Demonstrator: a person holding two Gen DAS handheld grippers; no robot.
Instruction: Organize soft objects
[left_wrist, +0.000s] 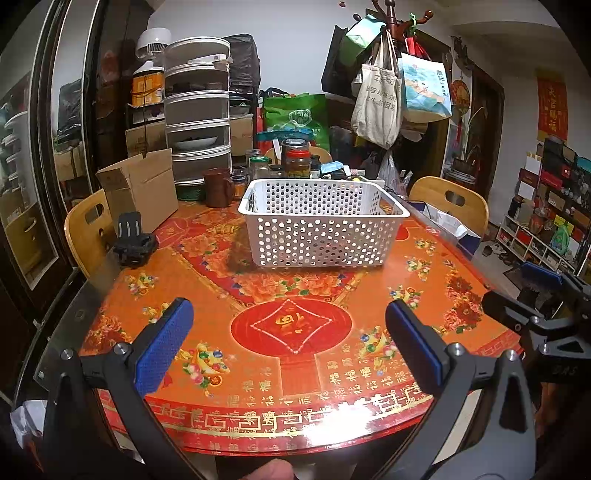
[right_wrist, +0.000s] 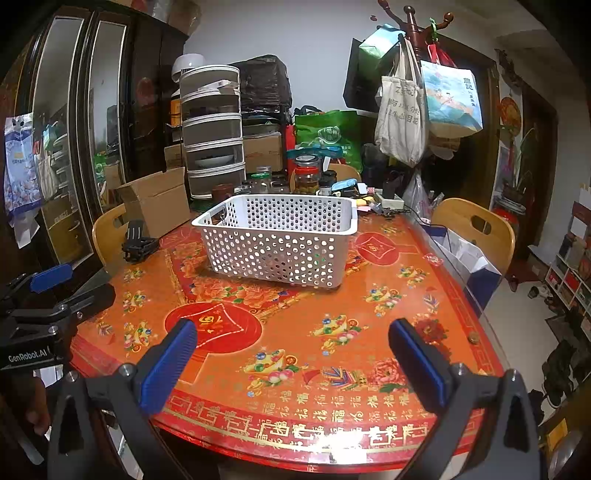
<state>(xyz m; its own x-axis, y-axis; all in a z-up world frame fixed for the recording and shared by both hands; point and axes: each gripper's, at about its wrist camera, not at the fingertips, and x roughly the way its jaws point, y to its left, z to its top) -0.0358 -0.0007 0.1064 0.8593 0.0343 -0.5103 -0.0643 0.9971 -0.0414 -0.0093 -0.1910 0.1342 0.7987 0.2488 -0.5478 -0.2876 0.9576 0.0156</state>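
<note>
A white perforated plastic basket (left_wrist: 321, 225) stands on the red and orange patterned table (left_wrist: 295, 332), toward its far side; it also shows in the right wrist view (right_wrist: 277, 240). Through its holes I see nothing soft inside. No soft object shows on the table. My left gripper (left_wrist: 288, 332) is open and empty above the near edge of the table. My right gripper (right_wrist: 291, 347) is open and empty, also above the near edge, to the right of the left one. The right gripper's body shows at the right edge of the left wrist view (left_wrist: 546, 317).
A cardboard box (left_wrist: 142, 192), a black mount (left_wrist: 135, 240), a brown mug (left_wrist: 218, 186) and several jars (left_wrist: 295, 158) crowd the table's far side. Wooden chairs (left_wrist: 86, 229) (left_wrist: 450, 203) stand left and right. A coat stand with bags (left_wrist: 388, 92) is behind.
</note>
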